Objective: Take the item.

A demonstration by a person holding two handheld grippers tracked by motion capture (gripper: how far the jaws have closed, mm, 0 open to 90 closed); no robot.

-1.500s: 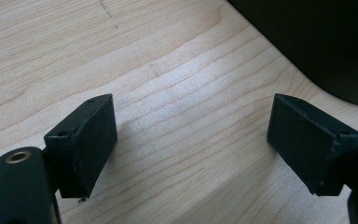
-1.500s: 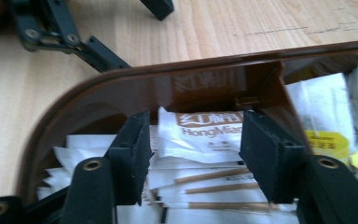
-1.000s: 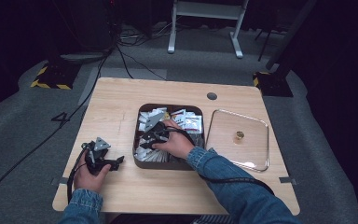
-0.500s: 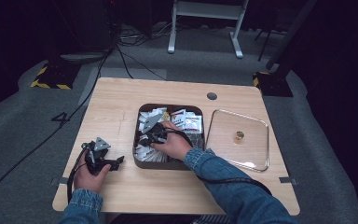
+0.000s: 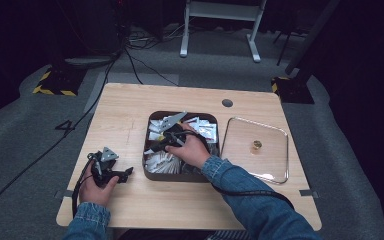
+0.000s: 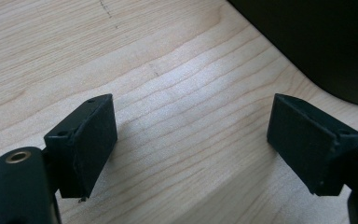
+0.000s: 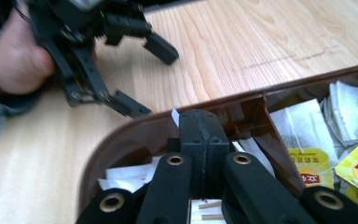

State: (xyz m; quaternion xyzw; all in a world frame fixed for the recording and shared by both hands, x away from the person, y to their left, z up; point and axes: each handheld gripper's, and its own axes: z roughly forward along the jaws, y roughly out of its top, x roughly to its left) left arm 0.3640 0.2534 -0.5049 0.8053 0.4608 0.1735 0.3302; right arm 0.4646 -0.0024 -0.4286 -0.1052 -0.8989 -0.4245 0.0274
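A brown tray [image 5: 150, 172] at the table's middle holds several tea sachets, white ones [image 5: 161, 161] and yellow-labelled ones [image 7: 307, 163]. My right gripper [image 5: 152, 148] reaches into the tray's left half, pointing left. Its jaws [image 7: 199, 122] are pressed together, and a thin white sachet edge [image 7: 175, 115] sticks out beside them. My left gripper [image 5: 128, 173] rests low over the wood just left of the tray. It stands open [image 6: 191, 140] with bare wood between its jaws, and it also appears in the right gripper view [image 7: 154, 81].
A clear glass lid [image 5: 275, 165] lies right of the tray, with a small gold knob [image 5: 256, 145] on it. The wooden table [image 5: 125, 110] has a round grommet [image 5: 227, 103] at the back. Cables and a stand are on the floor behind.
My right hand and gripper have shifted slightly inside the tray's left part. The left gripper has stayed where it was, open.
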